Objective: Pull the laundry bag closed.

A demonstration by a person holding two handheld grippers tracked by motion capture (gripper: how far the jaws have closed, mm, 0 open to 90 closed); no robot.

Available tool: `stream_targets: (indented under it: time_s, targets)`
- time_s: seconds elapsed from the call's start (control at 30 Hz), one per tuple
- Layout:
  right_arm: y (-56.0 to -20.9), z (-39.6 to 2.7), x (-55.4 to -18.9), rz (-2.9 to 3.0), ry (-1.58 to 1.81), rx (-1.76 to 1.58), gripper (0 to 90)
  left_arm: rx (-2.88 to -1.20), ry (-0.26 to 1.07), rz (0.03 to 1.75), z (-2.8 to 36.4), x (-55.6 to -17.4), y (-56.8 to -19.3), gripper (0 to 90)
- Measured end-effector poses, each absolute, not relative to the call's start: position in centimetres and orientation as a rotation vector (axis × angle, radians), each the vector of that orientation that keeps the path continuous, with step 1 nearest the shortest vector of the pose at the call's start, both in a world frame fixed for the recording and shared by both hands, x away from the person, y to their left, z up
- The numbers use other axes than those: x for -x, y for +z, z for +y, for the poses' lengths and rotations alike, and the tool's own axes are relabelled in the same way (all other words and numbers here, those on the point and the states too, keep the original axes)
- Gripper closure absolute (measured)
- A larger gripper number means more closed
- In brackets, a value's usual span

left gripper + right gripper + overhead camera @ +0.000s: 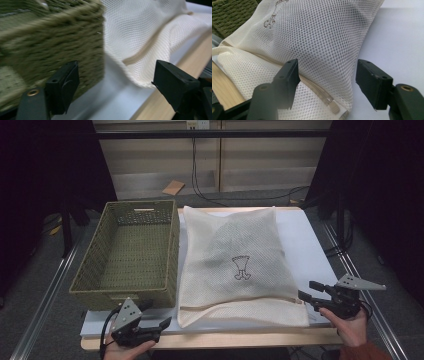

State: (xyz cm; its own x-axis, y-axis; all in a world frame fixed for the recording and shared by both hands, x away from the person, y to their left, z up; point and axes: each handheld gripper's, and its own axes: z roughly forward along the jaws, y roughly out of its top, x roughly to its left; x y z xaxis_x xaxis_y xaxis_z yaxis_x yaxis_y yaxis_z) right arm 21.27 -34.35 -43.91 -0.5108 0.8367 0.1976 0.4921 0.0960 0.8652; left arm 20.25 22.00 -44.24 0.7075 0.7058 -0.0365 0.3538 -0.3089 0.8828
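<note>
A cream mesh bag (240, 265) lies flat on the white tabletop (310, 245), its left edge just beside a green woven basket (132, 251). A small dark drawing (242, 268) sits near the bag's middle, and a zipper (317, 88) runs along the bag's near edge. The left gripper (161, 324) hangs off the bag's near left corner, in front of the basket, fingers (66, 85) apart with nothing between them. The right gripper (307, 291) sits at the bag's near right corner, fingers (289, 80) spread wide; the corner lies between them, but the fingers do not press it.
</note>
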Motion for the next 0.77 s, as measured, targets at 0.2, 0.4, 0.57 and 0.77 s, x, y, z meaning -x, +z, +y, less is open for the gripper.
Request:
stream_targets:
  time_s: [0.2,0.4,0.57,0.77]
  targets:
    - [-43.7,-33.3,-20.2,1.999,1.41,-1.285,32.6,-1.907,0.484,0.821,22.9,-19.7,-44.0,16.8]
    - [-44.2,-33.4,-18.8,1.938,1.438,-1.285,28.3,-1.824,0.558,0.832,24.2,-19.1,-43.9,14.4]
    - [-44.6,-34.4,-18.1,1.896,1.411,-1.336,26.0,-1.826,0.581,0.85,24.6,-19.0,-44.5,12.3]
    - [-45.3,-34.8,-18.8,1.906,1.412,-1.369,29.0,-1.82,0.543,0.866,24.3,-19.2,-44.5,12.5]
